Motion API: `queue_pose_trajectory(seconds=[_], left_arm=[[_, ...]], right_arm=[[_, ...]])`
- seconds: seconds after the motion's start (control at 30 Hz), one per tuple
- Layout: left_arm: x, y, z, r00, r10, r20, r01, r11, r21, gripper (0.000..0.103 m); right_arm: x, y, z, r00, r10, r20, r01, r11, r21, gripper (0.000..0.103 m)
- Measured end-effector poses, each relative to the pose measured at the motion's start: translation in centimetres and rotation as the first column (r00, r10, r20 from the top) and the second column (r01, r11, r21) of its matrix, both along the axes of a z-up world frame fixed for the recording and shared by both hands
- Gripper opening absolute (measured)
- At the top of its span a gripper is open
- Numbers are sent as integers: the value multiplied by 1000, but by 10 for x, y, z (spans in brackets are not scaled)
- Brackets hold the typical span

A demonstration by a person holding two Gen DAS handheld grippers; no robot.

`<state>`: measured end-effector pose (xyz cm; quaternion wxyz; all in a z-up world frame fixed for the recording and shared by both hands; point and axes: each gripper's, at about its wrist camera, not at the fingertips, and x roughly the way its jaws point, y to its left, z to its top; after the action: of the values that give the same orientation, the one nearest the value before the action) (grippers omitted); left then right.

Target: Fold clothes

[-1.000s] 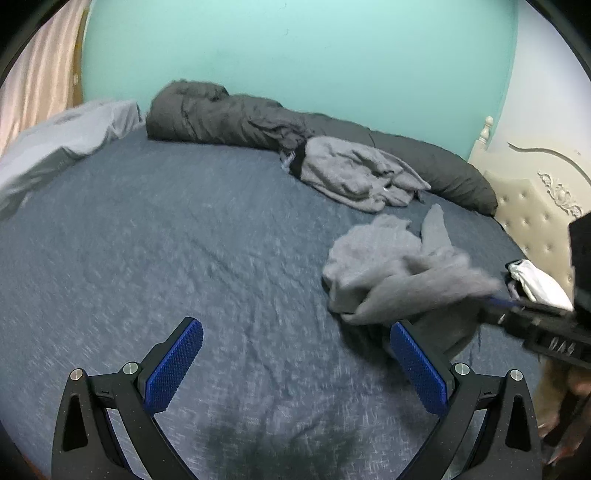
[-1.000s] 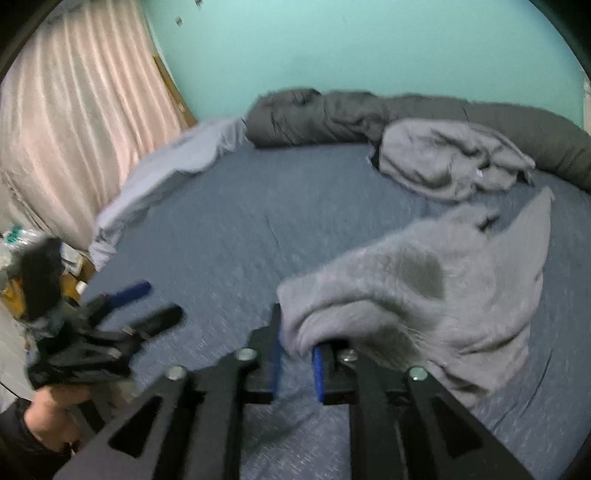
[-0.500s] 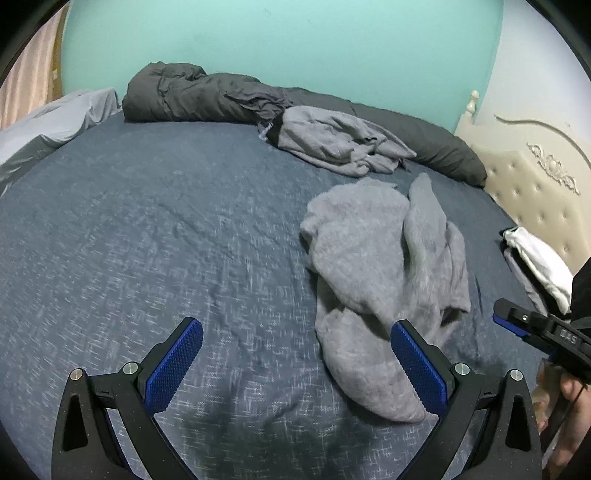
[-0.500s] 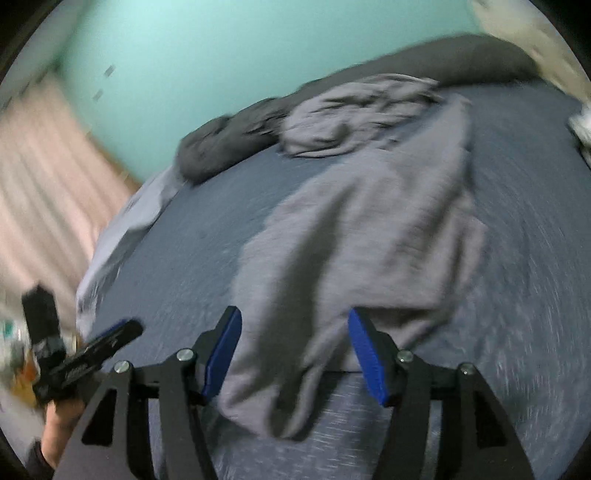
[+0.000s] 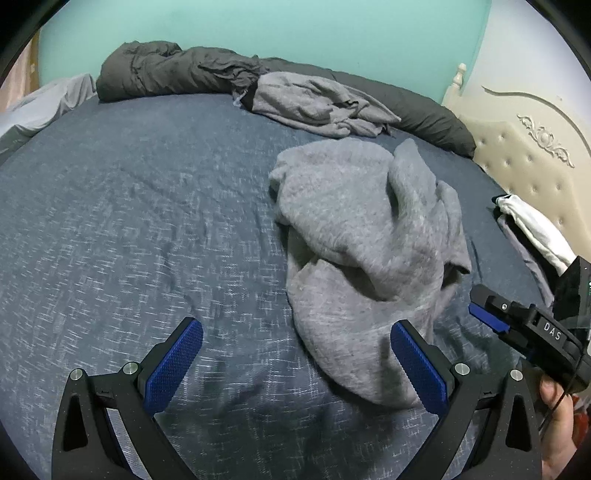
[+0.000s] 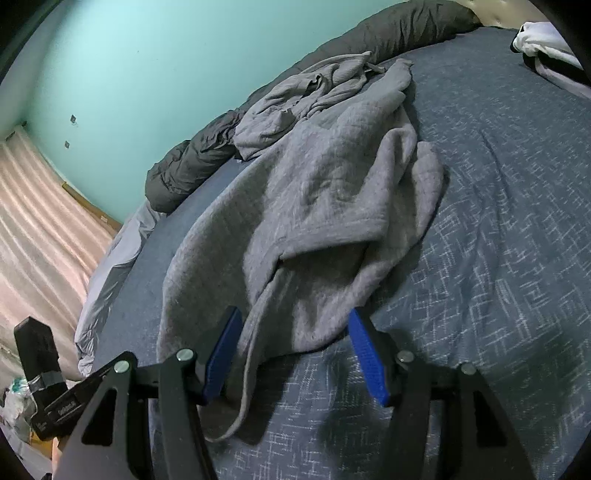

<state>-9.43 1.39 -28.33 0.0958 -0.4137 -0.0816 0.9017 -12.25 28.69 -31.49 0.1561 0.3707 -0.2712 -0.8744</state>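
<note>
Since a second before, the right tool [image 6: 295, 354] had let go of the grey sweater [image 5: 365, 251]: its blue pads, then pinched on the cloth's edge, now stood wide apart, and the garment had dropped from a lifted bunch into a rumpled heap on the bed [image 5: 129, 229].

At the left of the left wrist view, a pale sheet [image 5: 48, 103] lay crumpled at the bed's far corner, with a dark grey duvet [image 5: 173, 70] rolled along the teal wall [image 5: 277, 29]. The left tool [image 5: 295, 365] hovered low over the blue-grey bedcover, its jaws spread wide and holding nothing; its right pad overlapped the sweater's near hem in the picture, though contact could not be judged. The sweater lay right of centre, one sleeve running toward a second grey garment [image 5: 317, 103] heaped against the duvet. Farther right, the right tool appeared beside the sweater, held in a hand [image 5: 557, 424], and white clothing [image 5: 532, 225] rested near the cream headboard [image 5: 524, 147].

In the right wrist view the sweater's hem and a loose drawstring [image 6: 247, 369] lay between the spread pads.
</note>
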Motion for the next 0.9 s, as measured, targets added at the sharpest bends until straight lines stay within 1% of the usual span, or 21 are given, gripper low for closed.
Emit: queue_pose_trajectory(seconds=[0.13,0.27,0.43,0.7,0.77,0.83,0.87,0.9], left_arm=[[-4,12,-5,999,-33,7,33,999,-15,103],[-6,17,-11,999,-45,28,45,999,-16,102],[-8,19,-17,997,-51,55,51,999,-5,95],[-9,19,-18,996,-62,58,62,998,3,93],[-9,19,-18,996,-69,62,69,998,3,86],[-9,20,-18,995,-80,66,80,997,5,77],[-9,21,-18,994,-85,69,85,996,7,74],[-9,21,-19,993,-93,71,92,996,10,67]], right_arm=[[-3,3,-1,1000,5,-25,-6,1000,-22,61],[-5,11,-7,1000,6,-10,-6,999,-43,61],[-5,22,-14,1000,-16,23,18,998,-67,61],[-5,16,-16,999,11,34,-9,999,-41,61],[-7,15,-14,999,12,35,-10,999,-40,61],[-8,16,-15,999,6,39,-4,999,-44,61],[-8,17,-16,999,3,41,-1,999,-48,61],[-8,18,-16,999,1,43,2,999,-51,61]])
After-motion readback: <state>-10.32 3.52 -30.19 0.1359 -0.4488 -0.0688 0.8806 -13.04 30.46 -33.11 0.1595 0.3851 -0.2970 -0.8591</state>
